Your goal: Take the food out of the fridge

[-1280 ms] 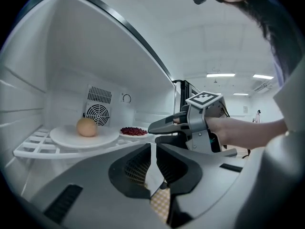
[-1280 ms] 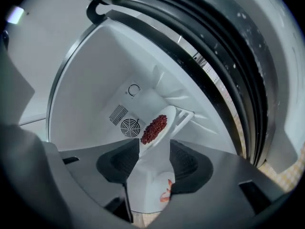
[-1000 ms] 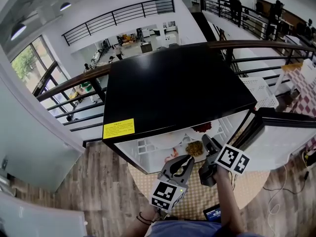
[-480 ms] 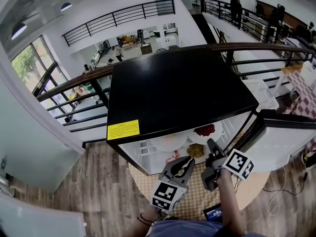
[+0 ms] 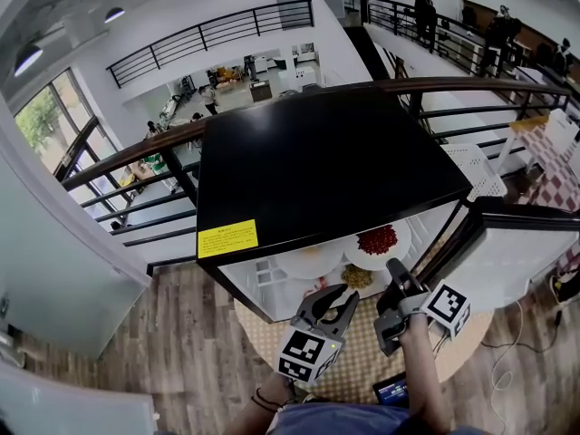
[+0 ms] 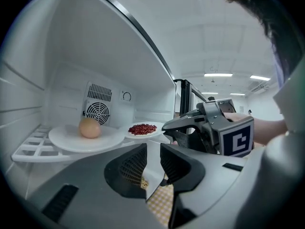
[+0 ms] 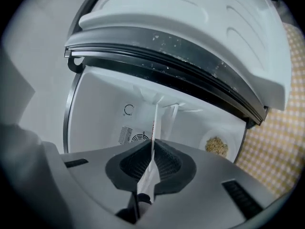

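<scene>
Closing R hand-held gripper (image 7: 152, 149) on thin white plate (image 7: 155, 120), L hand-held gripper (image 6: 153, 154) opening round grain plate (image 6: 153, 174)

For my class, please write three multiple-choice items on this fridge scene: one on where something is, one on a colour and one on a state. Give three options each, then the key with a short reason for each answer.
1. Where does the egg lie?
A. On a white plate inside the fridge
B. On top of the fridge
C. In a bowl

2. What colour is the label on the fridge's top?
A. Red
B. Blue
C. Yellow

3. The fridge door is:
A. shut
B. open
C. removed

Key:
1 A: the left gripper view shows the egg on the plate inside.
2 C: the head view shows a yellow label on the black top.
3 B: the door stands swung out at the right, with the inside in sight.
</scene>
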Demonstrator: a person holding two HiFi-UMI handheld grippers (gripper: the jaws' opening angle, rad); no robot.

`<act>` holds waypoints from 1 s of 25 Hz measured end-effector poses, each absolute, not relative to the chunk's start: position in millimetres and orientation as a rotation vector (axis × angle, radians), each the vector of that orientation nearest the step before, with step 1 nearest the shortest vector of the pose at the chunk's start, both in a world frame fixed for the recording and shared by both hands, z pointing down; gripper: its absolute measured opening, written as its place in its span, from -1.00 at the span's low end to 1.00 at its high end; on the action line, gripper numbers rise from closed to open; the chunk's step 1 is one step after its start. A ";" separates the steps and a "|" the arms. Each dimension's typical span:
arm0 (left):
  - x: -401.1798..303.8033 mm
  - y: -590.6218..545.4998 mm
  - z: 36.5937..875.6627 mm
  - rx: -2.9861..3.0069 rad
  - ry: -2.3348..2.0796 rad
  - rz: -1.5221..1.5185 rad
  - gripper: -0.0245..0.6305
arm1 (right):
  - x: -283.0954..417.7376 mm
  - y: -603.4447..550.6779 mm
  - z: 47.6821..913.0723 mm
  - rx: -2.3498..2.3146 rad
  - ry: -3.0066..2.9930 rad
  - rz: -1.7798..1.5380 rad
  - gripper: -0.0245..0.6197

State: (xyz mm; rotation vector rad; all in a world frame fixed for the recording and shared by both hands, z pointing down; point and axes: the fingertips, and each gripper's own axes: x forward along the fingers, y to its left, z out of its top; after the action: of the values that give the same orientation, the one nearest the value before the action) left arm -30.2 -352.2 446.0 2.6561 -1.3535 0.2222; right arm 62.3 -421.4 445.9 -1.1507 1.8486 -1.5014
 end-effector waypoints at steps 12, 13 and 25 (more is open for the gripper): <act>-21.5 -348.2 455.4 2.667 -1.258 0.222 -0.67 | 72.0 -395.8 448.1 -1.115 1.756 -1.532 -0.85; -20.0 -347.2 456.1 2.670 -1.245 0.222 -0.67 | 72.1 -393.6 447.3 -1.115 1.757 -1.530 -0.85; -18.4 -338.2 466.4 2.623 -1.123 0.163 -0.54 | 64.7 -356.5 445.2 -1.074 1.763 -1.541 -0.86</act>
State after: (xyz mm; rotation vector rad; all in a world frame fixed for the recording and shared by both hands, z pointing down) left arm -18.4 -338.2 466.4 2.6228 -1.1227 0.1633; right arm 64.7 -356.5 445.2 -1.0737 1.7625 -1.5411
